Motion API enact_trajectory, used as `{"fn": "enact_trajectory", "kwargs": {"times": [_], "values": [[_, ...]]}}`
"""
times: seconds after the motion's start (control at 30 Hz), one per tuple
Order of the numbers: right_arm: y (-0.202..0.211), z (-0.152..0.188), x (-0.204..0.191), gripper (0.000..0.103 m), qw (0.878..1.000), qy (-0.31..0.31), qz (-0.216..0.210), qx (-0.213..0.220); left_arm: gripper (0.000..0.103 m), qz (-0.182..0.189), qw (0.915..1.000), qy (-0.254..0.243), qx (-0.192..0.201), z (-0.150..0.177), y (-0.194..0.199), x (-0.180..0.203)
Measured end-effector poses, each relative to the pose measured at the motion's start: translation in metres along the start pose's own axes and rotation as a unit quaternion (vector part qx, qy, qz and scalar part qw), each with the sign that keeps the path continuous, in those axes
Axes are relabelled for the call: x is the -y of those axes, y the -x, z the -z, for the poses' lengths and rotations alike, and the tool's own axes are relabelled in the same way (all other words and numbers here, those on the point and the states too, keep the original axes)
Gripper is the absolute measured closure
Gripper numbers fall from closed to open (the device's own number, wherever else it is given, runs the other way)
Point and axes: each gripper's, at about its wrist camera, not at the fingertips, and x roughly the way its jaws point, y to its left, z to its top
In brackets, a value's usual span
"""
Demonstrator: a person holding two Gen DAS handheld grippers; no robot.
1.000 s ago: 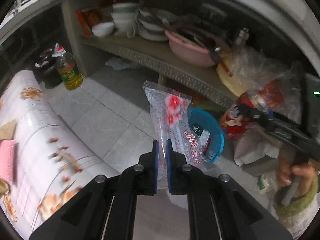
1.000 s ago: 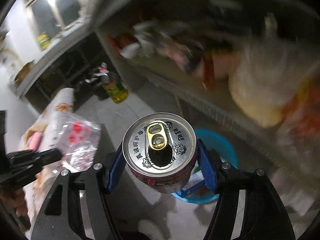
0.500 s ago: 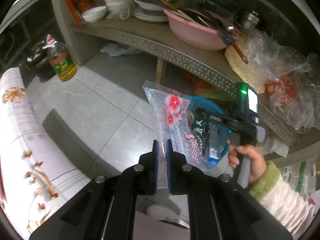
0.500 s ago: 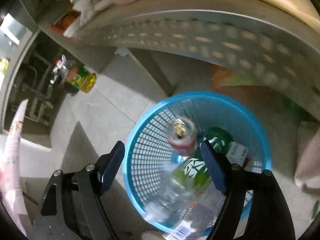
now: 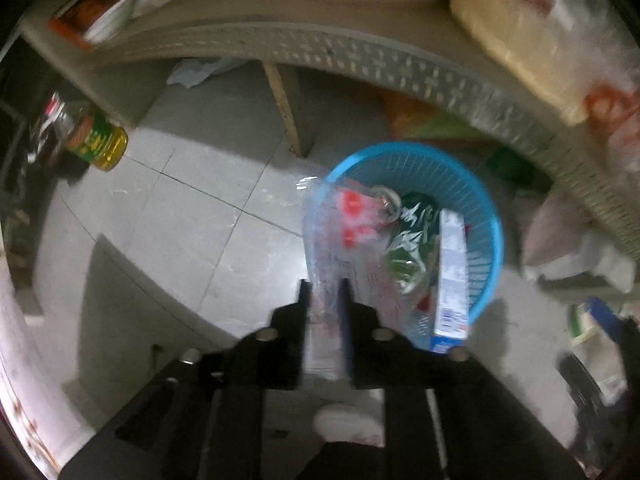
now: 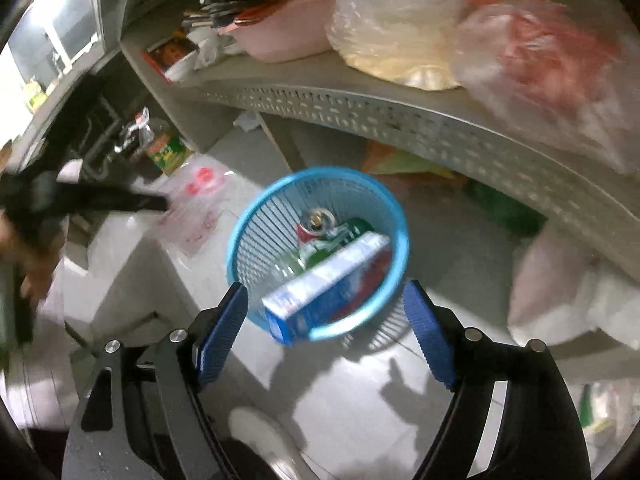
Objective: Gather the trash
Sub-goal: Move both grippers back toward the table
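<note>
Pointing steeply down at the grey tiled floor, the left gripper has its jaws opening, and the clear plastic wrapper with red flower print stands between them, its lower end still in the narrow gap; the blur hides whether the pads press on it. The wrapper's upper end leans over the near rim of the round blue plastic slatted basket, which stands on the floor just below the edge of a grey perforated shelf. From the right wrist view, the right gripper has its blue-padded jaws spread wide with nothing between them, hovering above the same basket. Inside the basket lie a red drinks can with a silver top, a crumpled green and clear plastic wrapping and a long blue and white cardboard box, which leans up against the near rim. In that view the left gripper comes in from the left, held by a person's hand, with the flower-print wrapper at its tip, just beside the basket's left rim. A yellow oil bottle with a green label stands on the floor to the left, well apart from the basket. On the shelf rest a pink plastic basin and clear bags of food.
</note>
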Motion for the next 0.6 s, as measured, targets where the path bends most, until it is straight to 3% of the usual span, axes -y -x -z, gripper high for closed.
{"fn": "enact_trajectory", "kwargs": {"times": [0.07,0.33,0.43,0.6], "values": [[0.001,0.004,0.002,0.026,1.000,0.001,0.004,-0.006,0.062,-0.021,0.9998,0.002,-0.004,-0.003,-0.006,0.001],[0.014,0.010,-0.011,0.026,1.000,-0.001,-0.018,0.004,0.059,-0.031,0.9972,0.034,0.059,0.019,0.057,-0.027],[0.021,0.011,-0.023,0.026,0.999,0.008,-0.032,0.010,0.059,-0.023,0.9946,0.046,0.090,0.037,0.093,-0.040],[0.037,0.009,-0.040,0.026,0.998,0.016,-0.053,0.021,0.049,0.025,0.9837,0.085,0.156,0.095,0.169,-0.065]]}}
